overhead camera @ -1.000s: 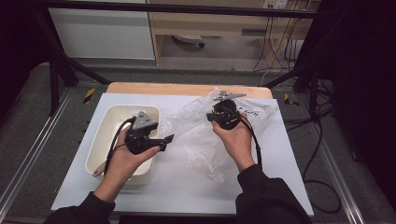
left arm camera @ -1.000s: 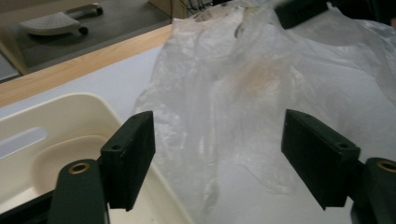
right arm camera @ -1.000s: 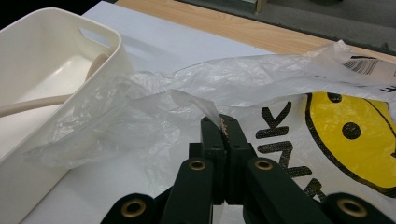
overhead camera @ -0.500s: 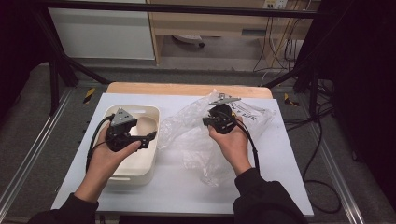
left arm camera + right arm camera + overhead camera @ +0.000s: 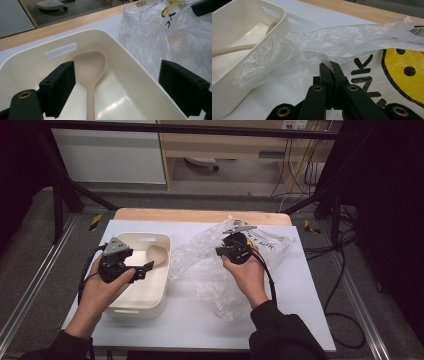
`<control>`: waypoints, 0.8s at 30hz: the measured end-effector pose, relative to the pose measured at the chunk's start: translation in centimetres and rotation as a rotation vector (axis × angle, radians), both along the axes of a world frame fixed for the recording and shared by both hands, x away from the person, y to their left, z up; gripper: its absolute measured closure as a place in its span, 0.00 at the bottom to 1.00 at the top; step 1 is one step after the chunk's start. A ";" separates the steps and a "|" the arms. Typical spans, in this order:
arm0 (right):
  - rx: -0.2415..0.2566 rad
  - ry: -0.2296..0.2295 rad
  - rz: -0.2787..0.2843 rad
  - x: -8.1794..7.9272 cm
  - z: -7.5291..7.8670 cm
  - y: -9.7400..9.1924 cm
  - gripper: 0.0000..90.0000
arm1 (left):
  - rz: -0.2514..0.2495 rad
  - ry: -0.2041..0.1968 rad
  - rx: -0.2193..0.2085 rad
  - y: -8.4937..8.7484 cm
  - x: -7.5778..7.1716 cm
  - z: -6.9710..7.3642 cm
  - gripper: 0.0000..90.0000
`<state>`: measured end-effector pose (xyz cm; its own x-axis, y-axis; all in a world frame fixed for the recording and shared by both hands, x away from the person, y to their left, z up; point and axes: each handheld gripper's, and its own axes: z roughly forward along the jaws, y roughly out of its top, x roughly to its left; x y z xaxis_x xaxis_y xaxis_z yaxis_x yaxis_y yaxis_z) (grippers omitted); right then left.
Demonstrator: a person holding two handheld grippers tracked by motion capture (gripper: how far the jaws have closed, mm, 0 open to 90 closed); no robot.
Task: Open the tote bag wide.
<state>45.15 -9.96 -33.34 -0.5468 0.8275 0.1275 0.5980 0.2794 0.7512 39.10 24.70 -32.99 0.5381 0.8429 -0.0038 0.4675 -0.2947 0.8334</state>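
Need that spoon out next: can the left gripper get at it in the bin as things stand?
Probably yes: the left gripper is open just above the bin, the spoon lies uncovered inside, and the bag sits outside the rim.

Bin [image 5: 140, 82]: cream plastic, smooth, glossy inside with bright reflections. Spoon [image 5: 90, 67]: beige, matt, smooth, plastic-looking. Bag [image 5: 332, 42]: thin clear plastic film, crinkled, shiny, printed yellow and black. Table top [image 5: 200, 315]: white, matt, smooth, with a bare wood edge [image 5: 200, 215]. Left gripper [image 5: 125, 82] pads: black, matt.
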 end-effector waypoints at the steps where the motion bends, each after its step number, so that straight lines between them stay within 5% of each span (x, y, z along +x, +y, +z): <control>1: 0.001 0.000 0.002 0.0 0.0 0.0 1.00 | 0.002 0.001 0.001 0.2 0.0 -0.1 0.15; 11: 0.006 0.003 0.016 -0.8 0.0 0.2 1.00 | 0.017 0.019 0.014 2.2 -0.3 -0.8 0.15; 24: 0.044 0.003 -0.010 -0.2 0.4 -0.7 1.00 | -0.007 0.059 0.047 2.4 -0.2 -1.8 0.19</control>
